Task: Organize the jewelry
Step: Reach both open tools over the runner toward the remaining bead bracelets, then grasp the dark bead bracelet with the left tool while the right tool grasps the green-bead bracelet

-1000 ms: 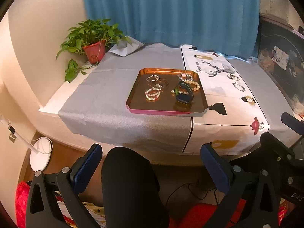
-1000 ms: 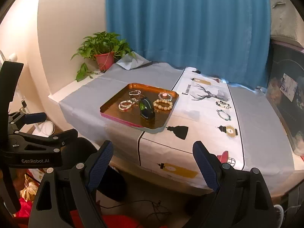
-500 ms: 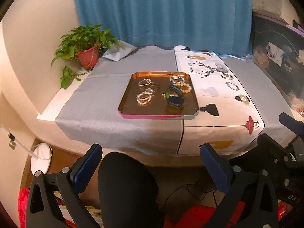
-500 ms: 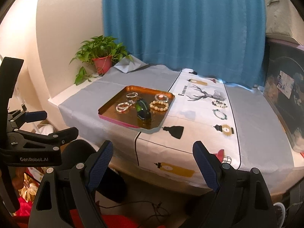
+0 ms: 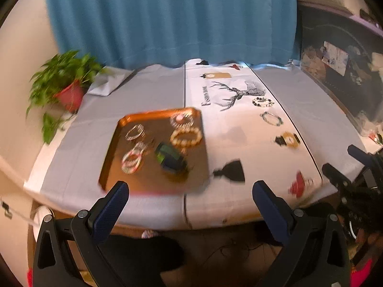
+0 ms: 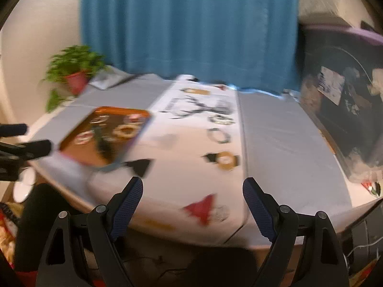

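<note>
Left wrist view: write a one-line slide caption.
Open left gripper faces an orange tray of bracelets, with three more bracelets on the white runner.

Orange metal tray point(image 6: 79, 138): motion-blurred in the right wrist view, its bracelets unreadable smears. Dark green and blue band point(image 5: 170, 159) in the tray: smeared, form unclear. Potted green plant in red pot point(image 5: 64, 88): leaves blurred. Bench point(image 5: 311, 110) near edge: hidden behind both claw frames.
</note>
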Motion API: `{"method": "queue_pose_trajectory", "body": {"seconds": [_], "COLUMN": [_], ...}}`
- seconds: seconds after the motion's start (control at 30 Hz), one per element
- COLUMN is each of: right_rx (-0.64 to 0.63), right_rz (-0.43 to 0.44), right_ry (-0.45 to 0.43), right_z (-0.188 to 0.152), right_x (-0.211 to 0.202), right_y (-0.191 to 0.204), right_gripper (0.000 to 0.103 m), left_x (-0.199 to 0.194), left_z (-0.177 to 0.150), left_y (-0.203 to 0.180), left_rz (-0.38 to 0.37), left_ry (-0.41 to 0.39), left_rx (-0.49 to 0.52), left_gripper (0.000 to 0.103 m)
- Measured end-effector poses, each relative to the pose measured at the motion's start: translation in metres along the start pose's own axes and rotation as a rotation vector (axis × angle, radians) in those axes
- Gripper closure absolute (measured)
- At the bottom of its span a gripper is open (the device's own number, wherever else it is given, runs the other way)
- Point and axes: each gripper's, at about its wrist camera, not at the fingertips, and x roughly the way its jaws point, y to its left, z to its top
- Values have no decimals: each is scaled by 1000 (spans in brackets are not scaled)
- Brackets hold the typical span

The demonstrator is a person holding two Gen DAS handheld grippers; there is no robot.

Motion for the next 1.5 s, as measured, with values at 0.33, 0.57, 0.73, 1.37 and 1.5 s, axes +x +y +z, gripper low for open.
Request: {"method": "queue_pose_trajectory", "body": {"seconds": [0.33, 0.57, 0.73, 1.37, 1.5], "right_rx": [51, -42, -105, -16, -7], "right_rz": [-20, 11, -23, 133, 106], "right_ry": [170, 247, 221, 186, 141], "right_z": [53, 76, 73, 67, 76], "right_x": [181, 269, 278, 258, 229], "right_y": [-95, -98, -110, -125, -125], "right_gripper": [17, 17, 17, 96, 96], "left_x": [140, 233, 287, 283, 231], "left_z": [118, 171, 185, 191, 184], "left_y": [-62, -109, -138, -151, -129], "left_rz": [-75, -129, -177, -378, -360], "left_ry": [82, 115, 176, 222, 155], "left_rx": [49, 84, 156, 240, 207], "left_gripper": [1, 1, 1, 98, 98]}}
